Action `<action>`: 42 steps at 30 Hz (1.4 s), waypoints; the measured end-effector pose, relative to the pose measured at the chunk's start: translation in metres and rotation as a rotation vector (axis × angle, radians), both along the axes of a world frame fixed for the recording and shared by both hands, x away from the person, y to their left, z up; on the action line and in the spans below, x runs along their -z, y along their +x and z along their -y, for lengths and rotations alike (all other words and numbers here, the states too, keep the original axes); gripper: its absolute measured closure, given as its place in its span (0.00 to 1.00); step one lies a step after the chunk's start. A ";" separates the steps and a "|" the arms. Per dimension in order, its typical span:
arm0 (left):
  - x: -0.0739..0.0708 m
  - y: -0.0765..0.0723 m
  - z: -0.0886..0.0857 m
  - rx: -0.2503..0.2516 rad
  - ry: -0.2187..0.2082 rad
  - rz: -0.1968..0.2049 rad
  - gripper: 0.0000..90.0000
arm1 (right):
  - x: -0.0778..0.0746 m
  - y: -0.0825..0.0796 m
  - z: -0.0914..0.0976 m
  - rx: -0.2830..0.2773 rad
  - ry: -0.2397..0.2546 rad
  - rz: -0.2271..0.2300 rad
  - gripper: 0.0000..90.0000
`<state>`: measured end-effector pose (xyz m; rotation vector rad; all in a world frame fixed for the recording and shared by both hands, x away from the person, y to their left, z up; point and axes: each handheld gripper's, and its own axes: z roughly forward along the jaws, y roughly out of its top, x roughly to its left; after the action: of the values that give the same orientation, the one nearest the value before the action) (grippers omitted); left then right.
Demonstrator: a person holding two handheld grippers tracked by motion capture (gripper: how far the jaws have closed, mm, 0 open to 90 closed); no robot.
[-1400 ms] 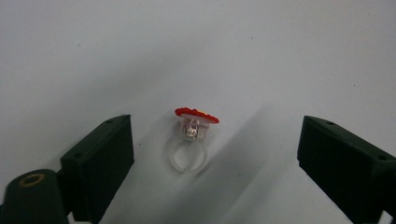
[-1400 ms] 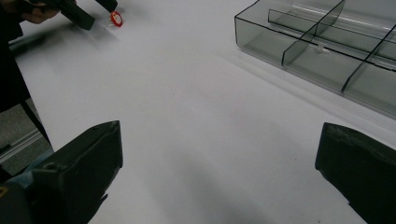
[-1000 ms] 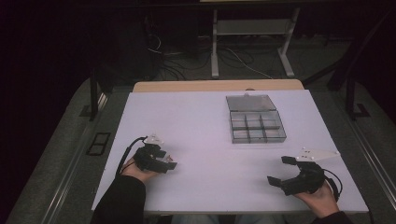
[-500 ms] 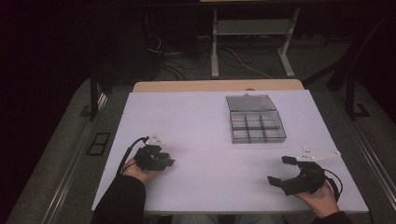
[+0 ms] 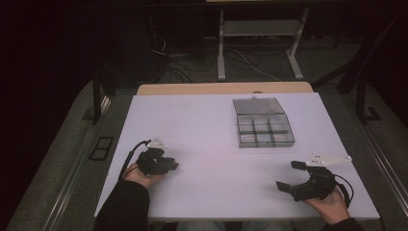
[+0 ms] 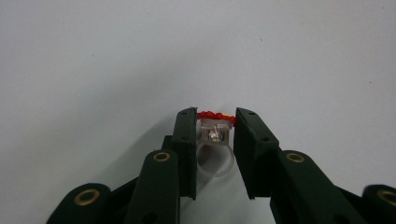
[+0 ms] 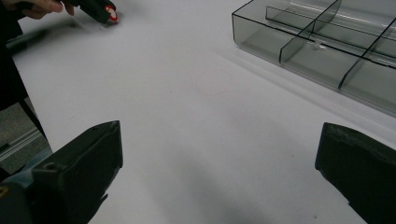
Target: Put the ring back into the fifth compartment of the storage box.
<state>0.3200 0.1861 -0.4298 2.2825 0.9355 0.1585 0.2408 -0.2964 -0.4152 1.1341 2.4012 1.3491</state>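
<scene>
One small clear ring (image 6: 214,140) with a red top sat pinched in the left gripper (image 5: 169,165); the compartment box (image 5: 263,130) lay ahead and rightward, nearer the spread, empty right gripper (image 5: 288,176).

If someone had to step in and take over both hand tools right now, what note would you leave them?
Left gripper: shut on a clear plastic ring with a red top, low over the white table, near its left front.
Right gripper: open and holding nothing, near the right front edge.
Compartment box: sits toward the far right of the table, lid open; its compartments look empty.
Done: the ring is gripped.
Left, most likely: carry the ring over to the box and drop it into a compartment.
</scene>
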 end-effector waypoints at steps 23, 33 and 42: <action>-0.039 0.009 0.009 0.032 -0.054 0.066 0.77 | 0.000 0.000 0.000 0.000 0.001 0.002 0.00; -0.054 0.014 0.022 0.062 -0.061 0.087 0.77 | -0.001 0.000 0.001 0.003 0.006 0.001 0.00; -0.069 0.021 0.030 0.076 -0.082 0.110 0.77 | -0.001 0.000 0.003 0.007 0.008 0.002 0.00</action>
<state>0.3410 0.1556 -0.3607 2.2061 0.7835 0.2068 0.2412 -0.2992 -0.4145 1.1420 2.3902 1.3580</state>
